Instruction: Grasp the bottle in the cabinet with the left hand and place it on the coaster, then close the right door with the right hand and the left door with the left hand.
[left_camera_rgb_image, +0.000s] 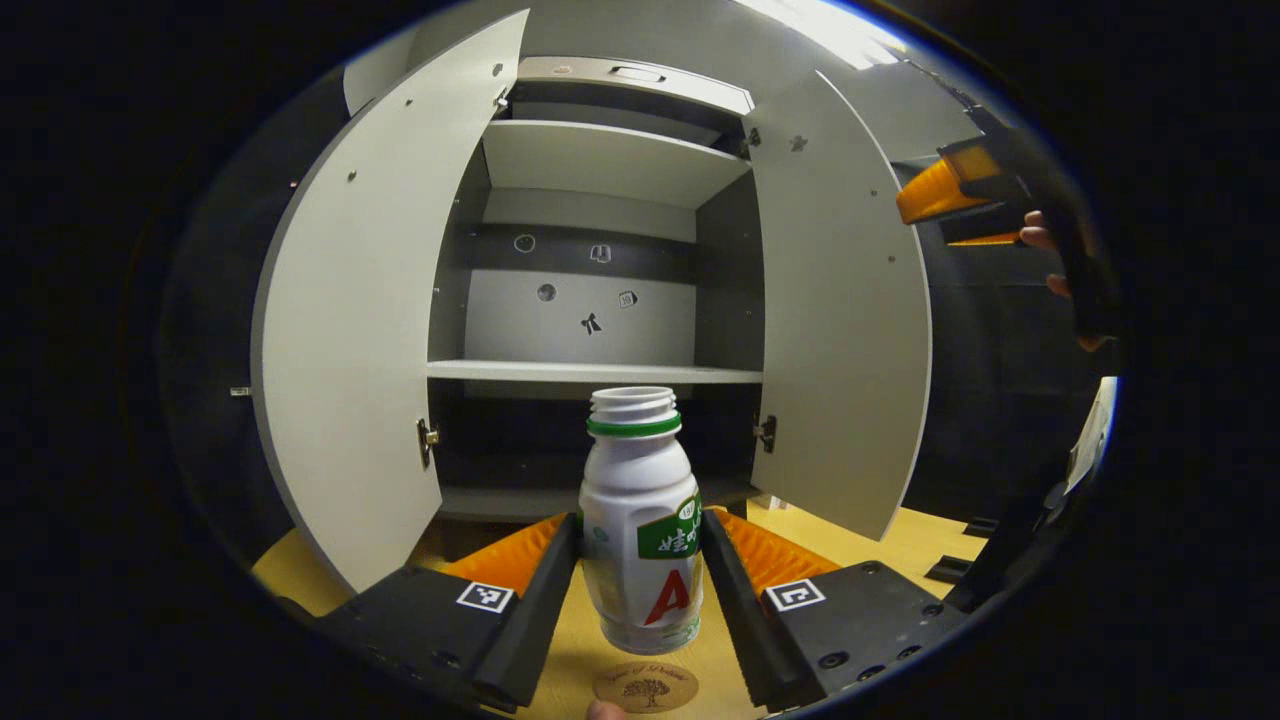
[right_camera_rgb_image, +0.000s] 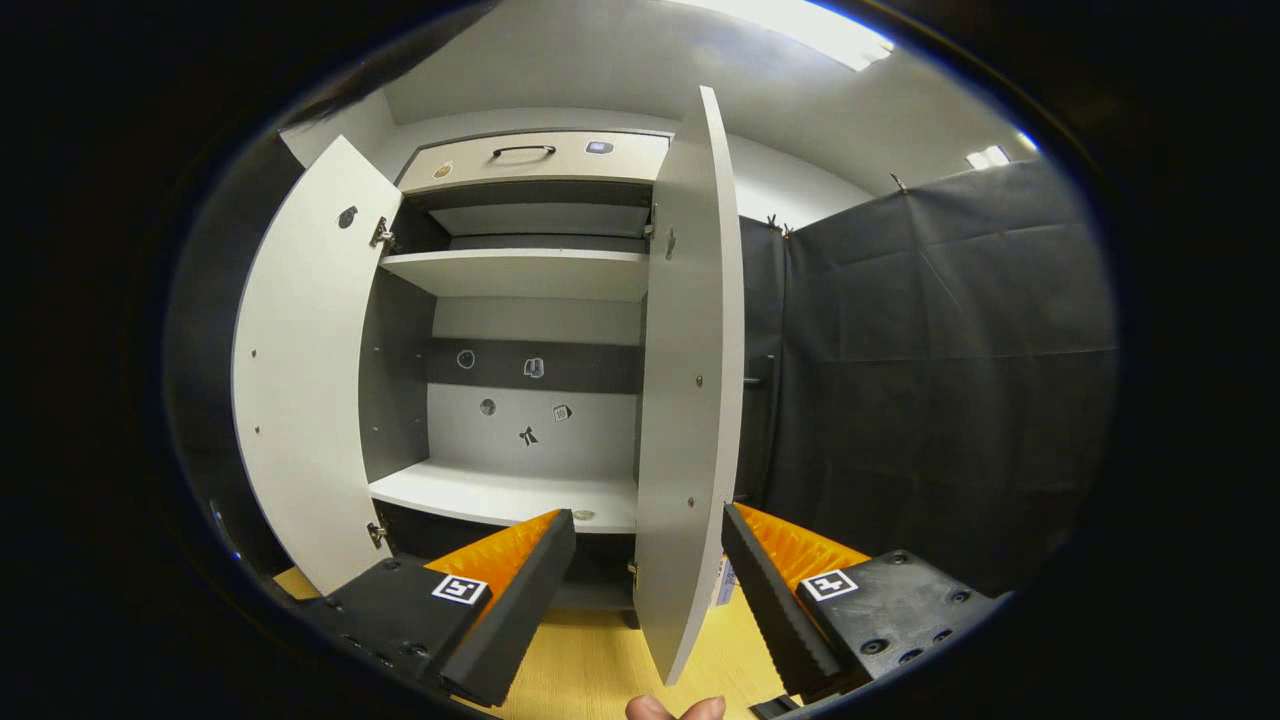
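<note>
Ahead of the jaws, beyond their tips, two pale shelves (left_camera_rgb_image: 595, 372) run across a grey back panel dotted with small stickers (left_camera_rgb_image: 591, 323). Higher up above the jaws sits a drawer front with a dark handle (right_camera_rgb_image: 523, 151). A yellow wooden table (right_camera_rgb_image: 590, 665) lies under and between the jaws. Off to the right of the jaws hangs black cloth (right_camera_rgb_image: 940, 380), with a bright ceiling light (right_camera_rgb_image: 800, 25) overhead.

White bottle (left_camera_rgb_image: 640, 520) upright, capless, above coaster (left_camera_rgb_image: 645, 686), cabinet doors (left_camera_rgb_image: 350, 330) open
</note>
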